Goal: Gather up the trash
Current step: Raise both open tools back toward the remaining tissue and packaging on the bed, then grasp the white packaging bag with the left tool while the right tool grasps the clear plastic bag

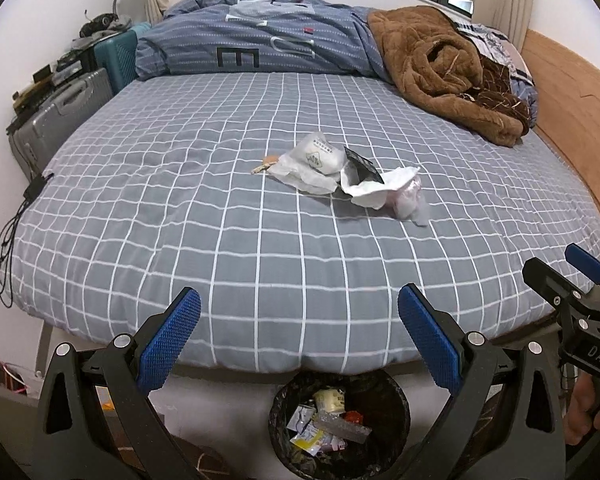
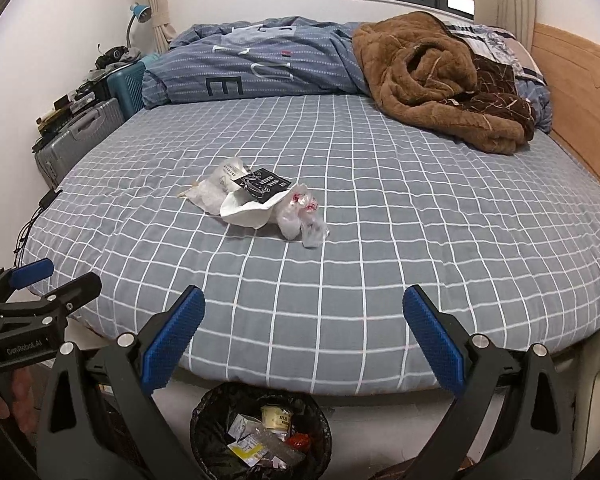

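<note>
Several wrappers (image 1: 340, 176) lie uncollected in a pile at the centre of the bed (image 1: 220, 240), so most work remains. Bottom centre, the bin (image 1: 338, 424) already holds some rubbish. Left gripper (image 1: 298, 334) and right gripper (image 2: 304, 336) hover wide apart, empty.

Checked bed (image 1: 220, 216) — trash pile (image 1: 340, 178), duvet (image 1: 260, 44), brown blanket (image 1: 440, 76)

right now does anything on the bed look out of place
Yes: a small heap of trash lies mid-bed on the checked sheet: white wrappers, a black packet, crumpled clear plastic. It belongs in the bin on the floor below.
</note>
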A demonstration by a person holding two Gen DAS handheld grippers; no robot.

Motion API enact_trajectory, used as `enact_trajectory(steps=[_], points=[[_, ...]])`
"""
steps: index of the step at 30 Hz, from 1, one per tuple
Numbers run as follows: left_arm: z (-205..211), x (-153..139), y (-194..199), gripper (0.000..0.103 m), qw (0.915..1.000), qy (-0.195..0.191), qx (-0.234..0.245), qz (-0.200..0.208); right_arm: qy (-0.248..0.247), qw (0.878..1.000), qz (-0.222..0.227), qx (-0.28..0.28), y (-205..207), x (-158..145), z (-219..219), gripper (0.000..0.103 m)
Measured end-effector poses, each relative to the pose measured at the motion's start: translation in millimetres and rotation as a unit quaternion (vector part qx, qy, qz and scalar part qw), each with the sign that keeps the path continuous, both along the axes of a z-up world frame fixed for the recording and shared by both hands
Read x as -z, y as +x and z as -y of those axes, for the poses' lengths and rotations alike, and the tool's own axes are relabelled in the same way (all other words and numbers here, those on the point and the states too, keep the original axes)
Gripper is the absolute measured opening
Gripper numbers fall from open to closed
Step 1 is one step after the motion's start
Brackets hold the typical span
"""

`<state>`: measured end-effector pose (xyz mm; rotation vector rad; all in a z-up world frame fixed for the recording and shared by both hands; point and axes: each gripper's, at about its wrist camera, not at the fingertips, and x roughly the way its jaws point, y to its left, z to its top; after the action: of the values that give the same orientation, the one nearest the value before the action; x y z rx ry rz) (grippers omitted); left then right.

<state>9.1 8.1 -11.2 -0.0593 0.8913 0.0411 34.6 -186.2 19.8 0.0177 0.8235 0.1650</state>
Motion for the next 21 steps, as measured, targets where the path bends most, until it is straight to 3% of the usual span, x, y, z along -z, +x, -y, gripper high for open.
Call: enact_trajectory(steps=[21], points=[[-12.2, 35.0, 123.3, 0.097, 0.9995, -0.002, -0.002, -0.031, -0.008, 0.999, -0.044, -0.020, 107.9, 44.5, -23.1, 0.095]])
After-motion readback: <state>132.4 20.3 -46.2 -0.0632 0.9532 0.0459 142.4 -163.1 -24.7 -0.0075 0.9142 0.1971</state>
